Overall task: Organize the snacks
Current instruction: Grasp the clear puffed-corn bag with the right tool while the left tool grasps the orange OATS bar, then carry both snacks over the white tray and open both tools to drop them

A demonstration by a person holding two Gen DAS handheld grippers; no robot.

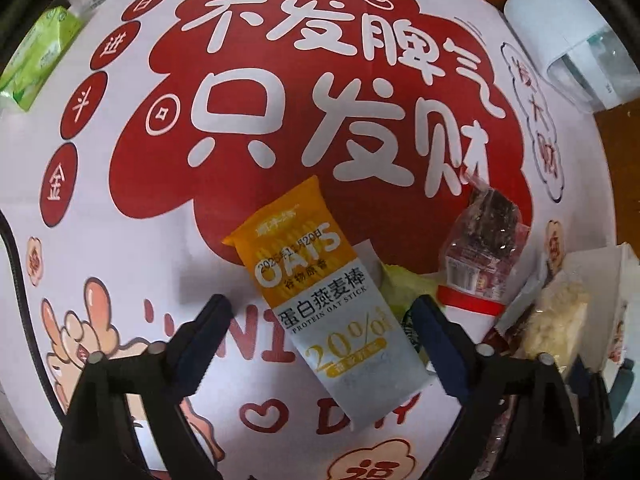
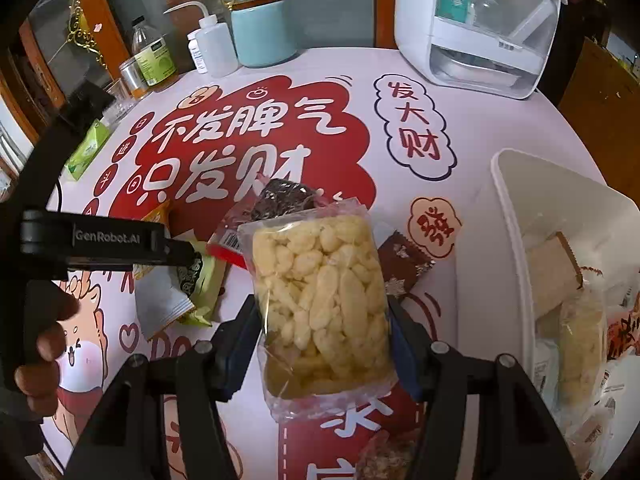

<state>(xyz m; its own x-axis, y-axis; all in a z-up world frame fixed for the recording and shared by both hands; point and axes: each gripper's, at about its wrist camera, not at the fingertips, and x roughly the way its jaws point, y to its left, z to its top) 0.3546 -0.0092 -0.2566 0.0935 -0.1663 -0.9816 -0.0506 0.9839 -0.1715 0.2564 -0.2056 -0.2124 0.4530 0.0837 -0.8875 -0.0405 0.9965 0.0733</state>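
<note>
An orange and white oat stick packet (image 1: 316, 292) lies on the printed tablecloth (image 1: 120, 216). My left gripper (image 1: 322, 320) points down over it, jaws open on either side, pads not pressing it. My right gripper (image 2: 320, 344) is shut on a clear bag of pale puffed snack (image 2: 320, 300), held above the table. A white bin (image 2: 504, 208) with several snacks inside stands to its right. A dark snack in a red and clear wrapper (image 1: 480, 248), a green packet (image 2: 204, 280) and a brown packet (image 2: 404, 264) lie loose beside the oat stick.
A green tissue pack (image 2: 86, 148) sits at the table's left edge. Along the far side stand a white appliance (image 2: 480, 28), a teal canister (image 2: 262, 32), a squeeze bottle (image 2: 212, 48) and a jar (image 2: 154, 56). A hand (image 2: 48, 340) holds the left gripper's frame.
</note>
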